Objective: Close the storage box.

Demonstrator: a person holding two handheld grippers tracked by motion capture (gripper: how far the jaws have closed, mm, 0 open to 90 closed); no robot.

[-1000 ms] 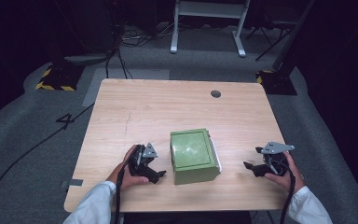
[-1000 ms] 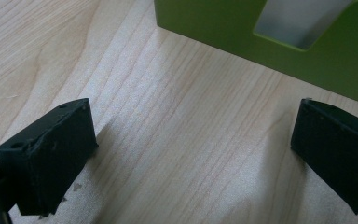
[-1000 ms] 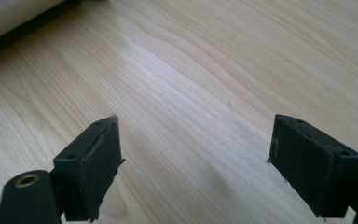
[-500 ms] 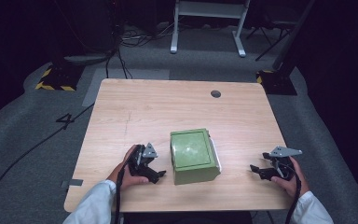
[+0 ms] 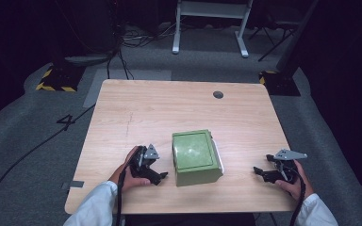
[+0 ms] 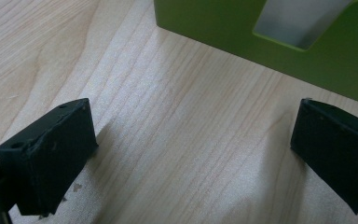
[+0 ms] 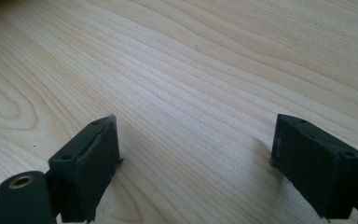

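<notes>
From the high view, a pale wooden bench (image 5: 179,108) stands on grey carpet in a dark room, with a small round dark hole (image 5: 218,94) near its far edge. A green box (image 5: 195,156) sits on the near half of the bench, a little right of centre, with something white showing along its right side. The left claw (image 5: 158,175), held in the person's left hand (image 5: 126,173), rests on the bench just beside the box's left side, its tips pointing toward the box. The right claw (image 5: 260,171), held in the right hand (image 5: 293,183), rests near the bench's front right corner, well apart from the box and pointing left toward it; a grey three-cornered plate (image 5: 290,154) sits on top of it. White sleeves (image 5: 92,207) enter from the bottom edge, and a black cable (image 5: 28,151) trails across the carpet at left. In the left gripper view, the left claw (image 6: 191,154) has its two black jaws spread wide, low over bare wood, with nothing between them. The green box (image 6: 242,32) stands just ahead, and a cut-out opening (image 6: 298,21) in its side shows a pale inside. In the right gripper view, the right claw (image 7: 193,158) is also spread wide, jaws resting low over the wood grain of the bench (image 7: 191,70) and holding nothing.
</notes>
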